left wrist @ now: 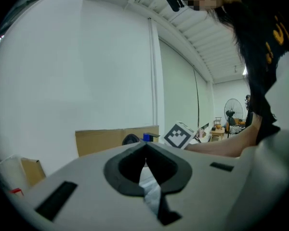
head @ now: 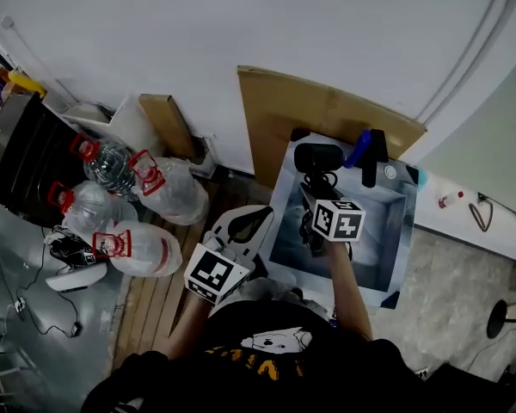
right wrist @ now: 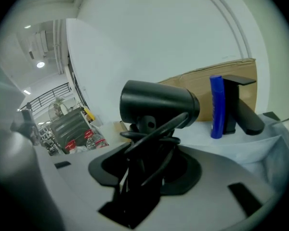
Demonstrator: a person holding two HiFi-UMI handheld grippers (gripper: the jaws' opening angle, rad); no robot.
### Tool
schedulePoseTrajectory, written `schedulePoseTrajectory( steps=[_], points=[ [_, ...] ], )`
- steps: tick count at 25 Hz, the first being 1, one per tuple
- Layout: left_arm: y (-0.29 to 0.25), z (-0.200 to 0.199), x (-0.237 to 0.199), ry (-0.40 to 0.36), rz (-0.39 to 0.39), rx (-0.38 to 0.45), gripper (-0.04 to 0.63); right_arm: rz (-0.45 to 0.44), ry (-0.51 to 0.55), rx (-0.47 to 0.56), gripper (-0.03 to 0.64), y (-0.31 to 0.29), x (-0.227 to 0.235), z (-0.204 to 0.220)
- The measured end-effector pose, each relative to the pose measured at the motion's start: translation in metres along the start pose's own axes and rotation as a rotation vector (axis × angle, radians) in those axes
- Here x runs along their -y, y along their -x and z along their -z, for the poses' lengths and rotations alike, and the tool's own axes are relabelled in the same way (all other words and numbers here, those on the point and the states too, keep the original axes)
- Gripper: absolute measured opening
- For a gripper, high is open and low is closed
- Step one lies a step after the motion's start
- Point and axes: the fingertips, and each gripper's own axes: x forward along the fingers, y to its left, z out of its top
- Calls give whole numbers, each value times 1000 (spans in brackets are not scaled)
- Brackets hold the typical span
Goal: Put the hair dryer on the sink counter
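The black hair dryer (head: 318,157) has its cord wound round the handle. My right gripper (head: 316,198) is shut on that handle and holds the dryer over the back left part of the sink (head: 387,231). In the right gripper view the dryer (right wrist: 156,105) stands upright between the jaws of my right gripper (right wrist: 147,170), barrel pointing right. My left gripper (head: 249,222) hangs left of the sink, apart from it. Its jaws meet at the tips with nothing between them, as the left gripper view shows (left wrist: 145,150).
A black faucet (head: 374,155) and a blue bottle (head: 358,149) stand at the sink's back edge, just right of the dryer. A cardboard sheet (head: 327,110) leans on the wall behind. Several large water bottles (head: 112,222) lie on the floor to the left.
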Motion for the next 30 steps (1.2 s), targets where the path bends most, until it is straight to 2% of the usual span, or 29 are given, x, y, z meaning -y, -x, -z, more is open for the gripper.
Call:
schedulePoseTrajectory(
  steps=[9, 17, 22, 30],
  points=[
    [3, -2, -50, -32, -17, -1, 6, 172, -146, -13, 175, -80, 45, -17],
    [-3, -2, -73, -47, -8, -8, 6, 353, -253, -43, 175, -116, 100, -11],
    [-4, 7, -81, -41, -7, -28, 6, 388, -433, -9, 175, -126, 120, -10],
    [0, 14, -92, -39, -23, -42, 6, 384, -575, 55, 191, -146, 122, -16]
  ],
)
